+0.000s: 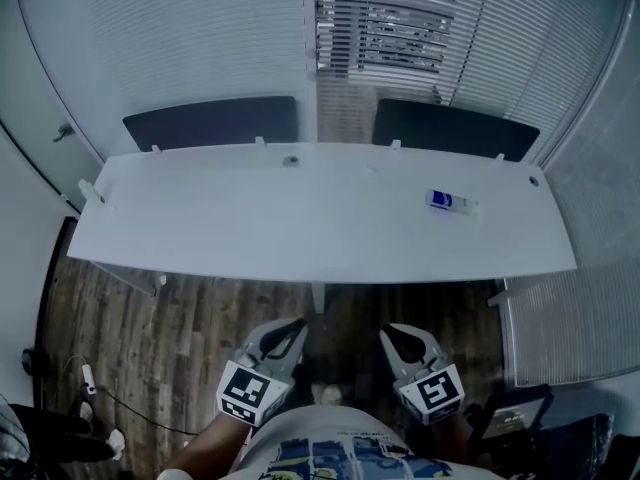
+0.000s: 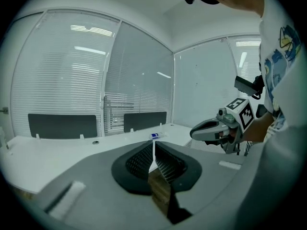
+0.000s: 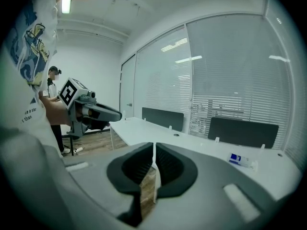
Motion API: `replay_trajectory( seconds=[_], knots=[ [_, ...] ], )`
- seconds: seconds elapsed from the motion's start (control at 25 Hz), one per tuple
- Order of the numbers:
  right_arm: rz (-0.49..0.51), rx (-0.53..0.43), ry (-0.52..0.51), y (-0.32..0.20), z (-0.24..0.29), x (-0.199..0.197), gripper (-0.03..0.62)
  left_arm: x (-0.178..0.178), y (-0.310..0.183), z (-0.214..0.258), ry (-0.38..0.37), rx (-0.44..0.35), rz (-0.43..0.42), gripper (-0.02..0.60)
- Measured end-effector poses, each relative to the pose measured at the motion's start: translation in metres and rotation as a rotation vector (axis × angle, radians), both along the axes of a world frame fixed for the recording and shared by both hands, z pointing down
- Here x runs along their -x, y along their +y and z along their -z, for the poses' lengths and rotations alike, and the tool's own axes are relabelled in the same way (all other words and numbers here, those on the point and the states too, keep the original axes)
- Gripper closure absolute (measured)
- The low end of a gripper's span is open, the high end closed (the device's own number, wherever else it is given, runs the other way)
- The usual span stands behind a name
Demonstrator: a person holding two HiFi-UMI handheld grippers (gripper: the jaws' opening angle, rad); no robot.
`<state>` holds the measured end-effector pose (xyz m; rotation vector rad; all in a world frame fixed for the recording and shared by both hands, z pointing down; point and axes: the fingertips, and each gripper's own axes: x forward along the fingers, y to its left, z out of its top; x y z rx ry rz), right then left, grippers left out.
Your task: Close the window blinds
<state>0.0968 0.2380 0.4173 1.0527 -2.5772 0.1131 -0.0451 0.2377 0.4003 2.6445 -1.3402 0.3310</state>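
The window blinds [image 1: 385, 28] hang behind the desk. The middle section has open slats with gaps, and the sections on either side look flat and pale. They also show in the left gripper view [image 2: 117, 111] and the right gripper view [image 3: 220, 107]. My left gripper [image 1: 300, 325] and right gripper [image 1: 385, 333] are held low near my body, in front of the desk's near edge and far from the blinds. Both are shut with nothing between the jaws [image 2: 153, 147] [image 3: 154, 150].
A long white desk [image 1: 300, 218] stands between me and the blinds, with two dark divider panels [image 1: 212, 121] [image 1: 455, 128] along its far edge. A small blue-and-white tube [image 1: 452, 202] lies on its right part. A person [image 3: 53, 80] stands back by the door. Cables lie on the floor [image 1: 90, 378].
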Motion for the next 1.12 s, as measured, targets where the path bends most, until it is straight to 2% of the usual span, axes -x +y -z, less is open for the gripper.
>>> replay_trajectory(
  seconds=[0.2,0.64,0.92,1.12],
  knots=[
    [-0.027,-0.004,0.023,-0.026,-0.007,0.008,0.586,0.009,-0.03,-0.004,0.007,-0.004,-0.027,0.563],
    [-0.07,-0.032,0.03,-0.12,0.004,0.05,0.586,0.047,-0.125,0.002,0.001,-0.028,-0.082,0.563],
    [-0.094,-0.051,0.052,-0.162,0.006,0.085,0.586,0.078,-0.169,-0.001,-0.009,-0.04,-0.119,0.563],
    [-0.114,-0.04,0.031,-0.181,0.004,0.1,0.586,0.09,-0.193,-0.004,-0.015,-0.045,-0.134,0.563]
  ],
)
